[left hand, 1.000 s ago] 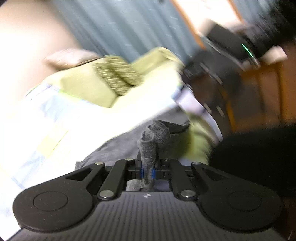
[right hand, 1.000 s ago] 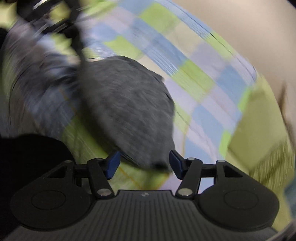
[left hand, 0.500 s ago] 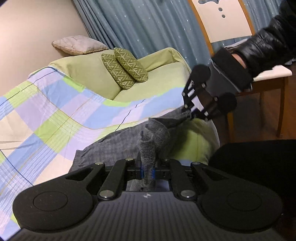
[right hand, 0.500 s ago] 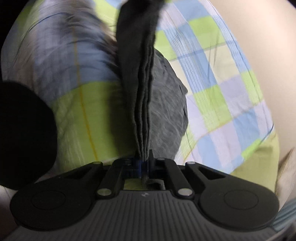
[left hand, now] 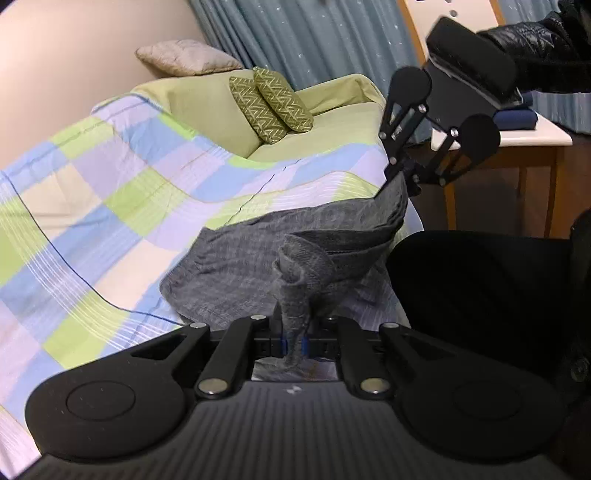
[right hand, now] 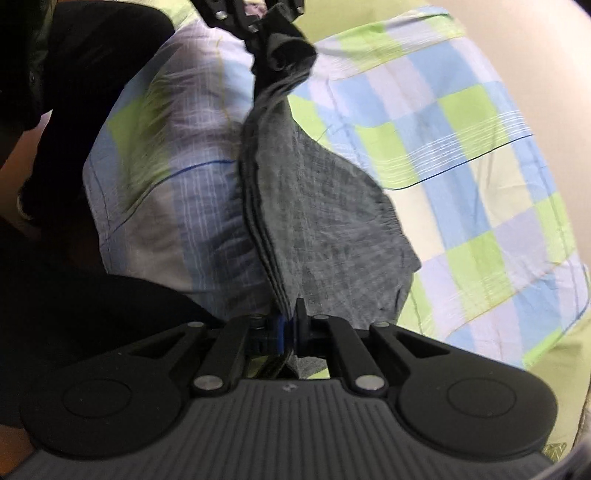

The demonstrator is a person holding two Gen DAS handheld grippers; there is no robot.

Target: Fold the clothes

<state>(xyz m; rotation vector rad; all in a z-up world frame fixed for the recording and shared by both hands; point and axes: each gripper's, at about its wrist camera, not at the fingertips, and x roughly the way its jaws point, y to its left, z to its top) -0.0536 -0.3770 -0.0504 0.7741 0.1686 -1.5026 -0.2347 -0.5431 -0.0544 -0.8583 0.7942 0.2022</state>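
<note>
A grey knitted garment lies on a checked bedspread, its near edge lifted and stretched between both grippers. My left gripper is shut on a bunched end of it. The right gripper, held by a hand in a black sleeve, is shut on the other end, above the bed's far edge. In the right wrist view the right gripper pinches several stacked layers of the garment, which run up taut to the left gripper at the top.
Two green patterned cushions and a beige pillow sit at the head of the bed. A wooden chair with a dark blue folded item stands beside it, before blue curtains. Dark clothing of the person fills the right.
The right gripper has closed on the garment's edge and risen with it. The left gripper has shifted sideways still holding its end, so the edge now stretches taut between them.
</note>
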